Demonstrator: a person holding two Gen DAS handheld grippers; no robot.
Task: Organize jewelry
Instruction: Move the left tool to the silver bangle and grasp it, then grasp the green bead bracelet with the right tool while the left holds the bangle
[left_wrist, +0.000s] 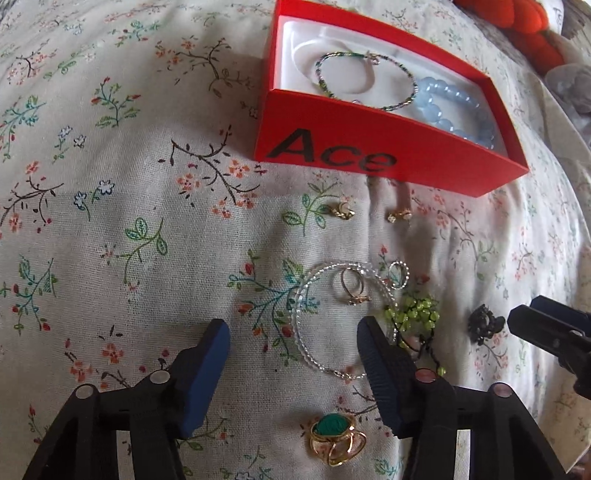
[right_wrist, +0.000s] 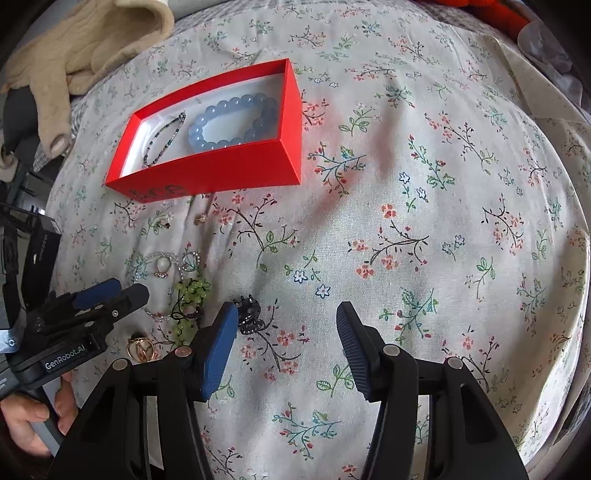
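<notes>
Left wrist view: my left claw (left_wrist: 293, 354) stands wide open and empty above the bed (left_wrist: 110, 221), its fingers straddling part of a clear bead bracelet (left_wrist: 301, 310). A green-stone ring (left_wrist: 332, 435) lies on the cloth just below the gap. Thin rings (left_wrist: 352, 288) lie inside the bracelet loop, and a green bead piece (left_wrist: 413, 314) touches or overlaps its right side, partly hidden by the right finger. Farther out lie two small gold earrings (left_wrist: 343, 212), then the red box (left_wrist: 369, 162), which already holds a thin beaded bracelet (left_wrist: 365, 81) and a blue bead bracelet (left_wrist: 454, 110).

In the right wrist view, my right claw (right_wrist: 286, 341) is also open and holds nothing. A black ornament (right_wrist: 249, 312) sits just beside its left finger. The box (right_wrist: 221, 173) lies well apart, up and to the left.

Faults I judge likely from here:
- Snagging: the clear bracelet, thin rings and green beads are bunched. Closing on one may drag the others.
- Slipping: the small rings and earrings lie flat on soft cloth, so the pads may press them into the fabric or pinch the cloth.
- Collision: the two claws work close together over the same cluster.
- Box shift: the box rests on uneven bedding. A careless drop may tip or push it.
</notes>
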